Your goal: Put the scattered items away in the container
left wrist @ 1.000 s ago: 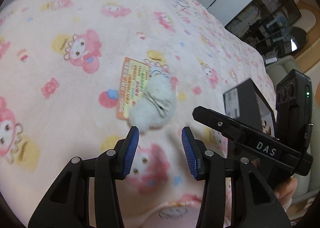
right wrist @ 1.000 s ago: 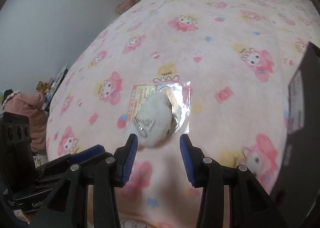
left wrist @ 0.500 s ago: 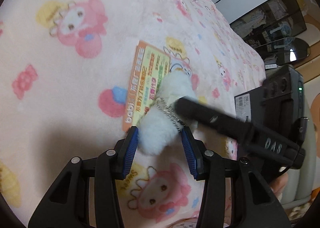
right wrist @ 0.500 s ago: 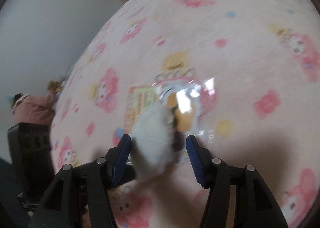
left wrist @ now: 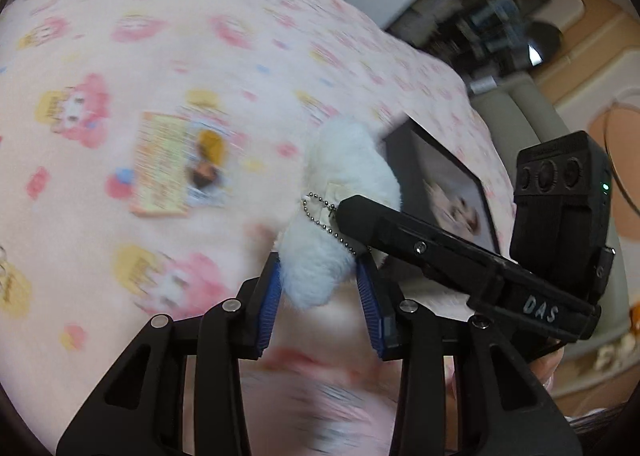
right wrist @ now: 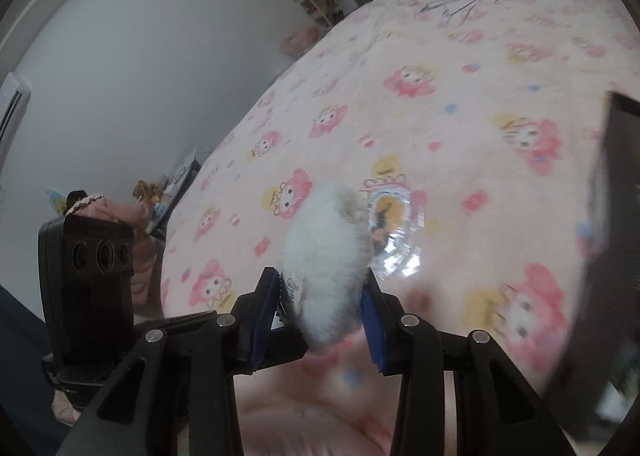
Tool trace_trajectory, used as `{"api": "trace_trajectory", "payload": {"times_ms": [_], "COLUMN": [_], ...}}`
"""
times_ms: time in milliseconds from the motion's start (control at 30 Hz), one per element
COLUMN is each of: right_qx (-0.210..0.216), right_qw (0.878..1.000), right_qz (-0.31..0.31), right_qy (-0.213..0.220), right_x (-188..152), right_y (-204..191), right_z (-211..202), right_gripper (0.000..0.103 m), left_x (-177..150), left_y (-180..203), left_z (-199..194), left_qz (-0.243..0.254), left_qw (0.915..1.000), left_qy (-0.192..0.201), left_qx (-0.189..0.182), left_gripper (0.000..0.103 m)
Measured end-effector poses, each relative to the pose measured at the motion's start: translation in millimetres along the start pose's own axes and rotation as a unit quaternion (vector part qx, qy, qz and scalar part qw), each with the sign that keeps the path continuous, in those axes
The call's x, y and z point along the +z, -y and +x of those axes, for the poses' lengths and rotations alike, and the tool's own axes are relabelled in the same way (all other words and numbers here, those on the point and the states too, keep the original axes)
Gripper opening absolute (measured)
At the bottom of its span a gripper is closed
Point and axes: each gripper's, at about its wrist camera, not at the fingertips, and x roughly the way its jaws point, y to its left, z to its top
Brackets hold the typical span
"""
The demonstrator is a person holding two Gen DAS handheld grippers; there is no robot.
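Observation:
A white fluffy plush keychain (left wrist: 340,199) with a ball chain is held between the blue pads of both grippers and is lifted off the pink cartoon blanket (left wrist: 160,35). My left gripper (left wrist: 318,288) is shut on its lower end. My right gripper (right wrist: 320,304) is shut on the plush (right wrist: 328,252) from the other side; its finger (left wrist: 440,252) crosses the left wrist view. A flat packet with an orange card (left wrist: 172,163) lies on the blanket, also in the right wrist view (right wrist: 394,232). The dark open box (left wrist: 444,187) stands at the right.
The box's dark wall (right wrist: 600,215) fills the right edge of the right wrist view. The bed edge drops off to the right, with shelves and a sofa (left wrist: 532,111) beyond. A pink bag and clutter (right wrist: 132,211) lie on the floor at the left.
Both grippers have closed on the white plush and lifted it off the packet, moving it right toward the box. The packet now lies uncovered on the blanket.

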Motion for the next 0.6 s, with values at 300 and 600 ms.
{"api": "trace_trajectory", "payload": {"times_ms": [300, 600], "right_qx": [-0.070, -0.184], "right_qw": [0.994, 0.975], "right_qz": [0.053, 0.104], "right_qy": [0.063, 0.072], "right_x": [-80, -139], "right_y": [61, 154], "right_z": [-132, -181], "right_gripper": [0.034, 0.032], "left_x": [-57, -84], "left_y": [124, 154], "left_z": [68, 156], "left_qz": [0.090, 0.100], "left_qw": [0.9913, 0.9823], "left_qy": [-0.083, -0.154], "left_qx": [-0.047, -0.039], "left_gripper": [0.038, 0.037]}}
